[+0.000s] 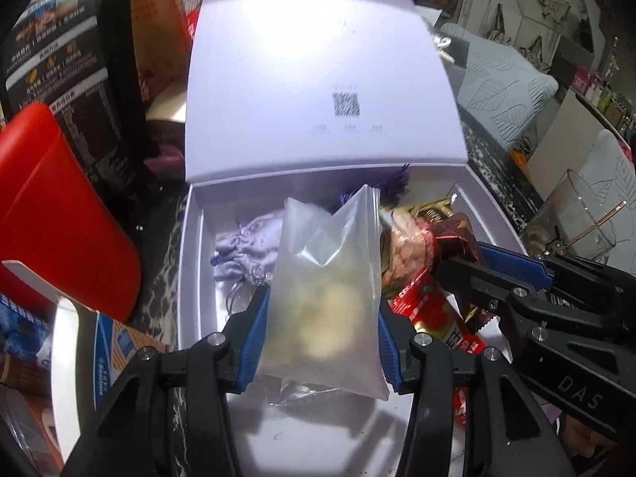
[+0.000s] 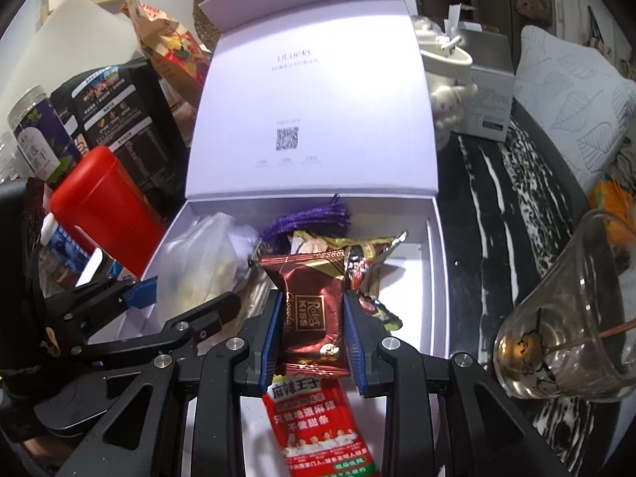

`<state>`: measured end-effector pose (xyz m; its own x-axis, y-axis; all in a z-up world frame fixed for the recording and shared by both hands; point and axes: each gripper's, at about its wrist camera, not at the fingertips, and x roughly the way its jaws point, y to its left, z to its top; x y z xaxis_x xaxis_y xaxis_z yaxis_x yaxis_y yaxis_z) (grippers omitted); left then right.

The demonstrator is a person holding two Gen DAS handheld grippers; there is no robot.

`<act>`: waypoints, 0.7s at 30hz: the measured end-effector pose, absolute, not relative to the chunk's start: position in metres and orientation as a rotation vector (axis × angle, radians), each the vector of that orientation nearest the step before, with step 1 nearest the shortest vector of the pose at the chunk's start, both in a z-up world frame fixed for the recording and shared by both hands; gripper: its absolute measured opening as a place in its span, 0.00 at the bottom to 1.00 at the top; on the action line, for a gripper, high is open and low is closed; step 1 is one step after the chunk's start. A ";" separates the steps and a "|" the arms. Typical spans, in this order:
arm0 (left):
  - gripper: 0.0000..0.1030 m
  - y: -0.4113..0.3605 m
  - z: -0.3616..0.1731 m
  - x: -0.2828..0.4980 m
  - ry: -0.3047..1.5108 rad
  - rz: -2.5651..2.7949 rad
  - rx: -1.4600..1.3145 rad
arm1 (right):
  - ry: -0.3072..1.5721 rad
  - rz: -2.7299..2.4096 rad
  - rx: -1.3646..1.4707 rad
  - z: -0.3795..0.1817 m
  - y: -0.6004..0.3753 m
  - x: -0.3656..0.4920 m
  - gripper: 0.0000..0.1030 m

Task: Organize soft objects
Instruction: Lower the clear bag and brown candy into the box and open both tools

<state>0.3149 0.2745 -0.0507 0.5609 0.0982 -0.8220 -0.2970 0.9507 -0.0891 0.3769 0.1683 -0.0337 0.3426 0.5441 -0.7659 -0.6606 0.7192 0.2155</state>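
- The left gripper (image 1: pixel 322 318) is clamped on a frosted plastic bag (image 1: pixel 330 278) with pale lumps inside; the bag stands upright between its blue pads, over the left part of the open lavender box (image 1: pixel 190 262)
- Just beyond its left finger a lilac drawstring pouch (image 1: pixel 246 250) lies in the box
- The right gripper (image 2: pixel 310 334) grips a dark red chocolate packet (image 2: pixel 308 310) over the same box; beneath it lies a red snack strip (image 2: pixel 318 425); ahead, a gold wrapper (image 2: pixel 357 246) and a purple tassel (image 2: pixel 314 218)
- Right of it, outside the box, stands a glass cup (image 2: pixel 572 318)
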 end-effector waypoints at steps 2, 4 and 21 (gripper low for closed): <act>0.47 0.275 -0.052 0.315 0.960 0.242 -0.225 | 0.958 0.788 -0.144 -0.040 0.169 0.378 0.29; 0.47 0.276 -0.053 0.315 0.963 0.242 -0.230 | 0.982 0.784 -0.144 -0.046 0.170 0.380 0.29; 0.51 0.271 -0.061 0.320 1.061 0.303 -0.169 | 1.035 0.774 -0.200 -0.053 0.177 0.380 0.30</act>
